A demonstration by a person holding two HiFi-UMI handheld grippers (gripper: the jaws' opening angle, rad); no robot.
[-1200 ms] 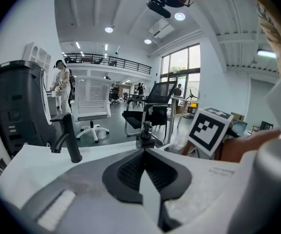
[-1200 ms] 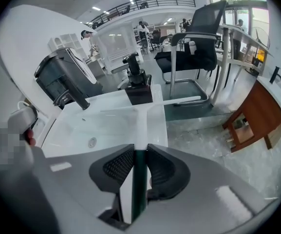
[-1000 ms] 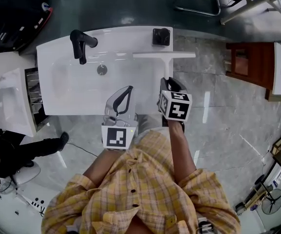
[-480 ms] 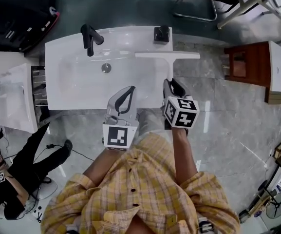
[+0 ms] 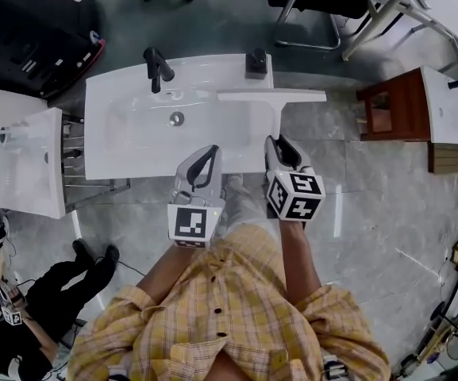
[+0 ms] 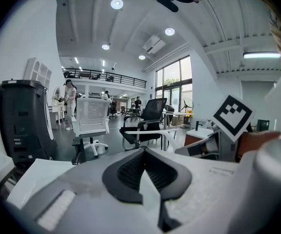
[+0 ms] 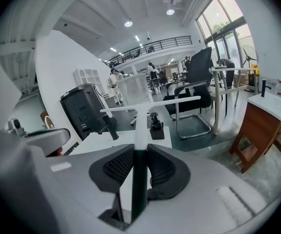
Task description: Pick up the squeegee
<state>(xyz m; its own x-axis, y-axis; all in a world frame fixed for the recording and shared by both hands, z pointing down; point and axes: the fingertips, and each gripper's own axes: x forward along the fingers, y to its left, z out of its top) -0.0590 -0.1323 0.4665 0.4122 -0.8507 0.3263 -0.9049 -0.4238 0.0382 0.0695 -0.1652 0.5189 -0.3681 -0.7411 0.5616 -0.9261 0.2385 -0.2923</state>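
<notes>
R gripper (image 5: 277,143), centre-right of head view, has its jaws clamped on the squeegee (image 5: 272,96) handle. In the right gripper view the dark lower part of the handle runs straight up betw. the ribbed pads (image 7: 116,167), w/ the gripper (image 7: 140,152) gripping it on both sides, and the squeegee (image 7: 139,130) turns white above the pads and ends in a long white crossbar. In head view that bar lies horizontal across the upper-right part of the white sink (image 5: 125,145), its right end sticking out past the sink's edge; can't tell if it touches the sink. L gripper (image 5: 210,151), just left of the R one at frame centre, has its jaws pressed together at the tips w/ nothing betw. them; same in the left gripper view (image 6: 142,152). Black faucet (image 5: 157,68) at the sink's upper left, black dispenser (image 5: 256,63) just above the bar, drain (image 5: 177,118) mid-basin. Red-brown wooden stand (image 5: 387,105) at far right, well apart from the sink.
</notes>
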